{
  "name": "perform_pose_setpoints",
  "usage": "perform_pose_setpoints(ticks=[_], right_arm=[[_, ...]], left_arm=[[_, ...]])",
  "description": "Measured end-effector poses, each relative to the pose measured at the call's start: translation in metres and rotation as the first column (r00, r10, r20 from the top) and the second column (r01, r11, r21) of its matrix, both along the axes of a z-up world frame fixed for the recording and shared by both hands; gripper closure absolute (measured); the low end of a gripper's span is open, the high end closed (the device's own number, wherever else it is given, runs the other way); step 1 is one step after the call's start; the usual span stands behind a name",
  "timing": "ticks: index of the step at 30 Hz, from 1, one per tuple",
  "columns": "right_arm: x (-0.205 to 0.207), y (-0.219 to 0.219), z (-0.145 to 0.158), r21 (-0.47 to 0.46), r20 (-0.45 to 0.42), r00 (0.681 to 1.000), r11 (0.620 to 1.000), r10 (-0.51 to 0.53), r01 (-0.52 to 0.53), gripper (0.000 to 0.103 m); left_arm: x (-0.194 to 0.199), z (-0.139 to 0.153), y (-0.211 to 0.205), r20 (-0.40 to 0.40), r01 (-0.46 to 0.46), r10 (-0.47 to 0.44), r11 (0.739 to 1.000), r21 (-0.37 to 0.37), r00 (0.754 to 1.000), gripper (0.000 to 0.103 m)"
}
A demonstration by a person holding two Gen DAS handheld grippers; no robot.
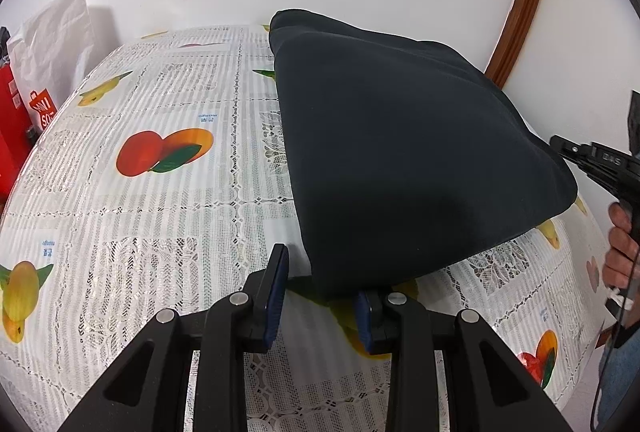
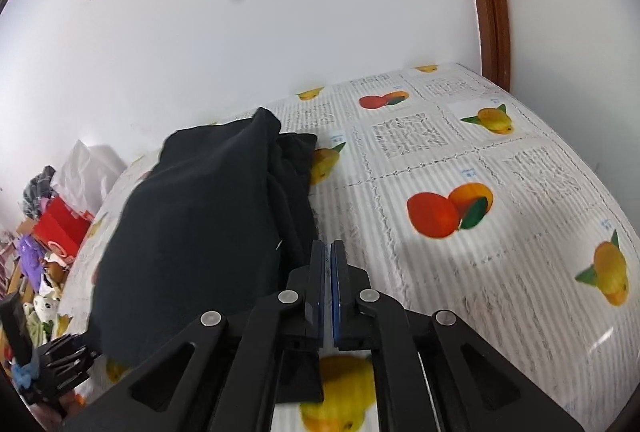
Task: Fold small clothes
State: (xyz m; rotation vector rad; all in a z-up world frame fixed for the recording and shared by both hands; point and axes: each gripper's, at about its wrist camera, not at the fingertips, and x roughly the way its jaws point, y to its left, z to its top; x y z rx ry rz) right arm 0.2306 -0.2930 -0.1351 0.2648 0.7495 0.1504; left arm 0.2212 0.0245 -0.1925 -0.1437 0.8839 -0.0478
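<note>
A dark navy garment lies folded in a thick pile on the fruit-print tablecloth. In the left wrist view its near corner hangs over the tip of my left gripper's right finger. My left gripper stands open at that corner, with only tablecloth showing between its blue pads. In the right wrist view the garment lies to the left of my right gripper, whose pads are shut together with nothing between them. That gripper's tip reaches the pile's right edge in the left wrist view.
A white paper bag and a red bag stand at the table's left side against the wall. A brown wooden frame runs up the wall at the back right. A person's hand holds the right gripper's handle.
</note>
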Motion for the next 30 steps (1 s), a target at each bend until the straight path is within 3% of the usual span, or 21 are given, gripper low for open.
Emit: perform_pose_setpoints(ticks=[7,11,13,16,24,30], right_arm=[[-0.019,0.013,0.002,0.076,0.012,0.998,0.995,0.065,-0.066,0.074],[-0.009,0.027,-0.009,0.048,-0.019,0.997,0.996,0.072,-0.071,0.075],[-0.004,0.028,-0.013,0.056,-0.017,0.997,0.996,0.074,-0.073,0.099],[-0.009,0.02,-0.009,0.091,0.03,0.997,0.993,0.067,-0.069,0.099],[-0.029,0.023,-0.004,-0.04,0.038,0.995,0.995,0.092,-0.091,0.098],[-0.047,0.024,-0.003,-0.105,0.026,0.993,0.988,0.114,-0.11,0.097]], left_arm=[[-0.007,0.002,-0.002,-0.01,0.035,-0.035,0.999,0.016,0.999,0.064],[-0.007,0.002,-0.002,-0.015,0.035,-0.035,0.999,0.014,0.999,0.064],[-0.006,0.002,-0.001,-0.014,0.032,-0.031,0.999,0.016,0.999,0.064],[-0.007,0.001,0.0,-0.012,0.03,-0.03,0.999,0.019,0.999,0.064],[-0.017,0.007,0.009,-0.02,0.021,-0.021,1.0,0.0,1.0,0.064],[-0.038,0.024,0.014,0.043,0.041,-0.039,0.997,-0.062,0.998,0.064]])
